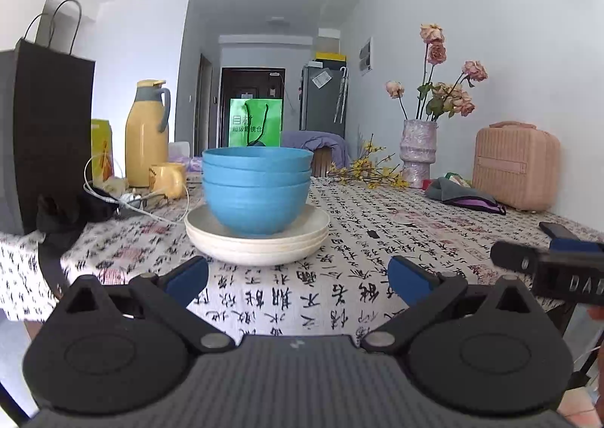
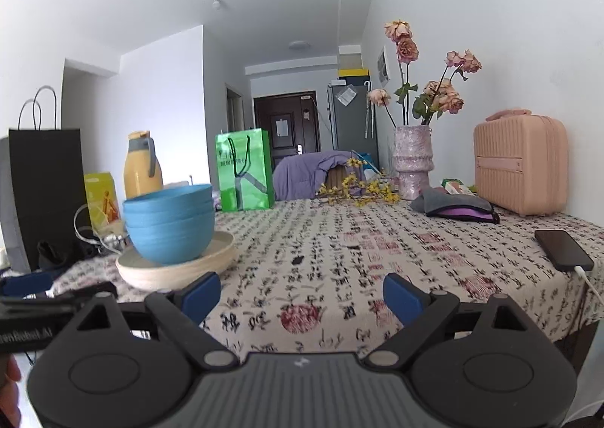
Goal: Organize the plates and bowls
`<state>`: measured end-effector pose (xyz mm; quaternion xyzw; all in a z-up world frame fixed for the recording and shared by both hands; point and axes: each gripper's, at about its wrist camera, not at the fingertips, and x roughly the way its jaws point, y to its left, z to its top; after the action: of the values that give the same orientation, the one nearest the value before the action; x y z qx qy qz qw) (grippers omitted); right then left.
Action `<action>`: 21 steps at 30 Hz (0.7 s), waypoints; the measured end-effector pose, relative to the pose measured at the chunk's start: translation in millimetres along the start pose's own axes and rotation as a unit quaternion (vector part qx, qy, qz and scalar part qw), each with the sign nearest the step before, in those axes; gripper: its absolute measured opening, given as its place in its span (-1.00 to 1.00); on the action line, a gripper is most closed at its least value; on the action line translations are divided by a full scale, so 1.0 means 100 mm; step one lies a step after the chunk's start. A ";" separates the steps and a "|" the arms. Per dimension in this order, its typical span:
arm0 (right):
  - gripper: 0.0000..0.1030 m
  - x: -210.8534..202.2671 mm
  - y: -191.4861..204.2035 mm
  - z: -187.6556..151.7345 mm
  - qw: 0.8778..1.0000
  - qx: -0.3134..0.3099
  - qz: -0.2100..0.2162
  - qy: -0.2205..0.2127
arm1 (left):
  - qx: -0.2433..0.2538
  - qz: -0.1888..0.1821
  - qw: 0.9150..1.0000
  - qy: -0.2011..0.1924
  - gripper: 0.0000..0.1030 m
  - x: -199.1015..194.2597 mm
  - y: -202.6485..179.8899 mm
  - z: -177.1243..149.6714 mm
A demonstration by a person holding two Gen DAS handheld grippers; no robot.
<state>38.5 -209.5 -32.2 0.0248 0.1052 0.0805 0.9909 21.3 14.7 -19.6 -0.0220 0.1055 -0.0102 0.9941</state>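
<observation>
Three blue bowls (image 1: 256,190) sit nested together on a stack of cream plates (image 1: 260,243), on a table with a calligraphy-print cloth (image 1: 339,288). My left gripper (image 1: 298,279) is open just in front of the plates, nothing between its blue pads. In the right wrist view the blue bowls (image 2: 170,224) and the cream plates (image 2: 177,269) lie at the left. My right gripper (image 2: 302,296) is open over bare cloth to the right of the stack and holds nothing. Part of the right gripper shows at the right edge of the left wrist view.
Left of the stack stand a black paper bag (image 1: 45,141), a yellow thermos (image 1: 147,133), a yellow mug (image 1: 168,179) and cables. A green bag (image 2: 245,171), a vase of dried roses (image 2: 411,163), a pink case (image 2: 521,171), folded cloth (image 2: 456,207) and a phone (image 2: 562,250) lie behind and right.
</observation>
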 end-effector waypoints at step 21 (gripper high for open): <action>0.80 -0.24 0.17 -0.18 0.999 -0.039 0.018 0.003 | 0.005 -0.008 1.000 -0.011 1.00 -0.27 -0.03 -0.08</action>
<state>9.5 -196.3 -43.6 -0.0125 0.1048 0.1029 0.9891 -6.4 12.1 -21.4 -0.0177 0.0940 -0.0187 0.9952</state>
